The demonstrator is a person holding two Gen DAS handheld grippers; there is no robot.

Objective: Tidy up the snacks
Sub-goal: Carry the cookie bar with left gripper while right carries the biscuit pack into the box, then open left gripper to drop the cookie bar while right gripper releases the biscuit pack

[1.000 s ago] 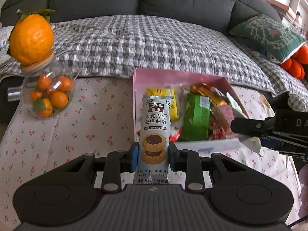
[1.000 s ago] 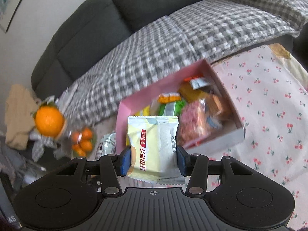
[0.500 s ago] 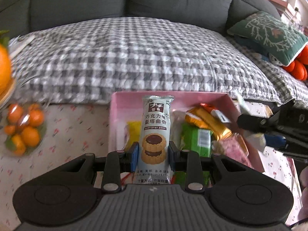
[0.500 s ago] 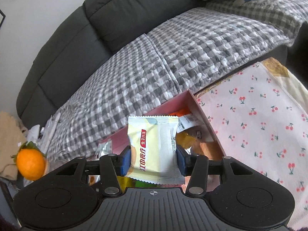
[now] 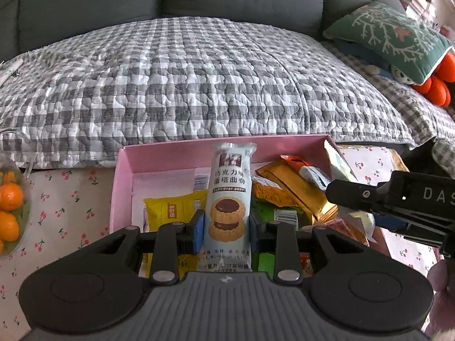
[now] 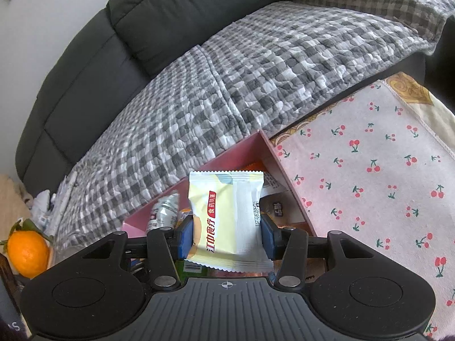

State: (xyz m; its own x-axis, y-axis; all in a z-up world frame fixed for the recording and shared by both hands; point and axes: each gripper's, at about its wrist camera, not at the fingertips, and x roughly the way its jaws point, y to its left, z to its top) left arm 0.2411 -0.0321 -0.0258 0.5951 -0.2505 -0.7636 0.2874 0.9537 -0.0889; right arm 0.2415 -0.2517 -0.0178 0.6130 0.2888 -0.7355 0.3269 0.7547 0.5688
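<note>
the left claw (image 5: 226,224) is clamped on a tall pale-blue cookie packet printed with chocolate tarts (image 5: 229,199), held upright above the shallow pink cardboard box (image 5: 182,155); the right claw (image 6: 226,231) grips a cream-and-white foil snack pouch with a red label (image 6: 227,218) over the box's 3 o'clock end. the box already holds several snacks: a yellow wrapper (image 5: 170,209) at 9 o'clock of the cookie packet, green and gold packets (image 5: 293,190) at 3 o'clock. the cherry-print cloth on the table (image 6: 369,170) shows no loose snacks, so by my reading these two packets are the last in sight, neither yet released.
</note>
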